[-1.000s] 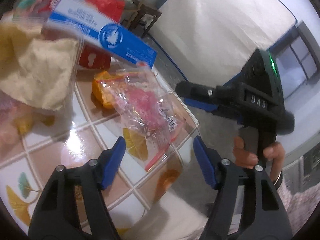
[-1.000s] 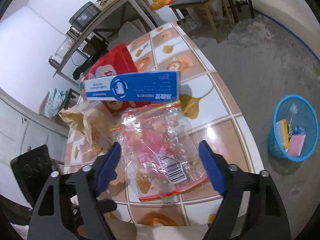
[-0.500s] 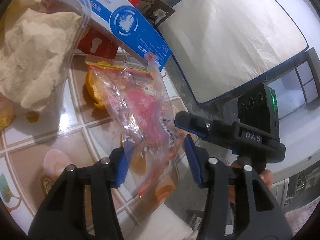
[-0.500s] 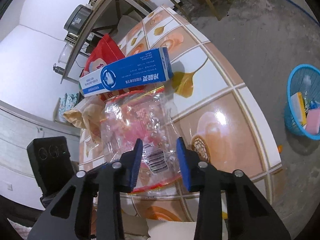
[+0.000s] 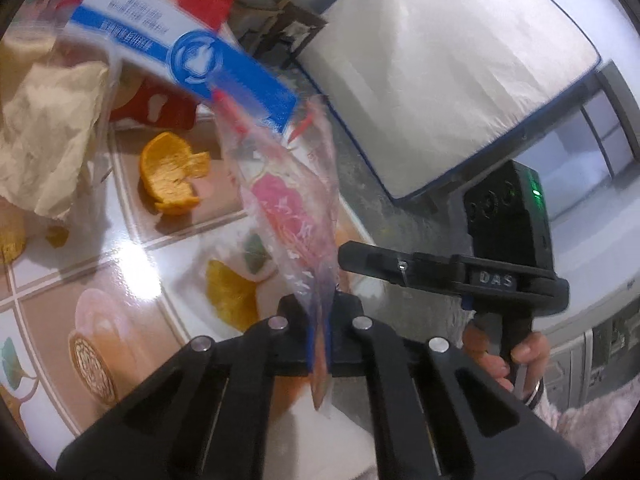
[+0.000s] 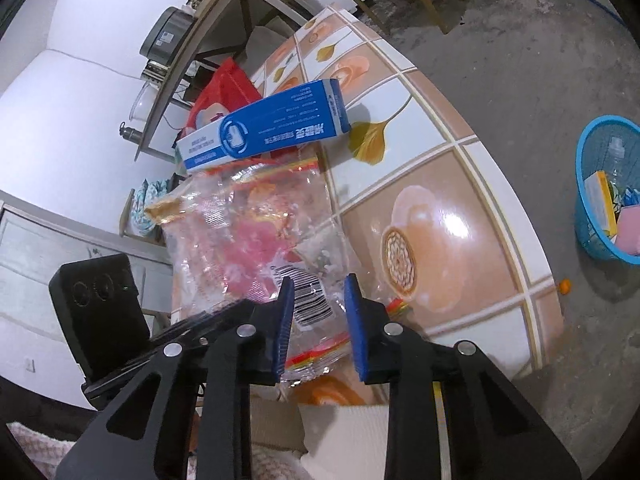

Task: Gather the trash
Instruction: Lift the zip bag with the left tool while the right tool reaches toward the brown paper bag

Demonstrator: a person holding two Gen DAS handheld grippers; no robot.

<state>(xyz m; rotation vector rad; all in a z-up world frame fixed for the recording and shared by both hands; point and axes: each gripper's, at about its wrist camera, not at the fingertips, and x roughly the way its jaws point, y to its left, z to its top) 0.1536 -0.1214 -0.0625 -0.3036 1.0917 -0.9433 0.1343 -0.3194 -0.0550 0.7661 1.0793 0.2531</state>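
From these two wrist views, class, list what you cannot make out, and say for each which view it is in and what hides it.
- Left wrist: print on the blue and white box, motion-blurred.
- Left wrist: right gripper's fingers, behind the clear plastic bag and the left gripper.
- Right wrist: whether the closing right gripper presses the bag yet.
- Right wrist: lower contents of the blue basket, cut by the edge.
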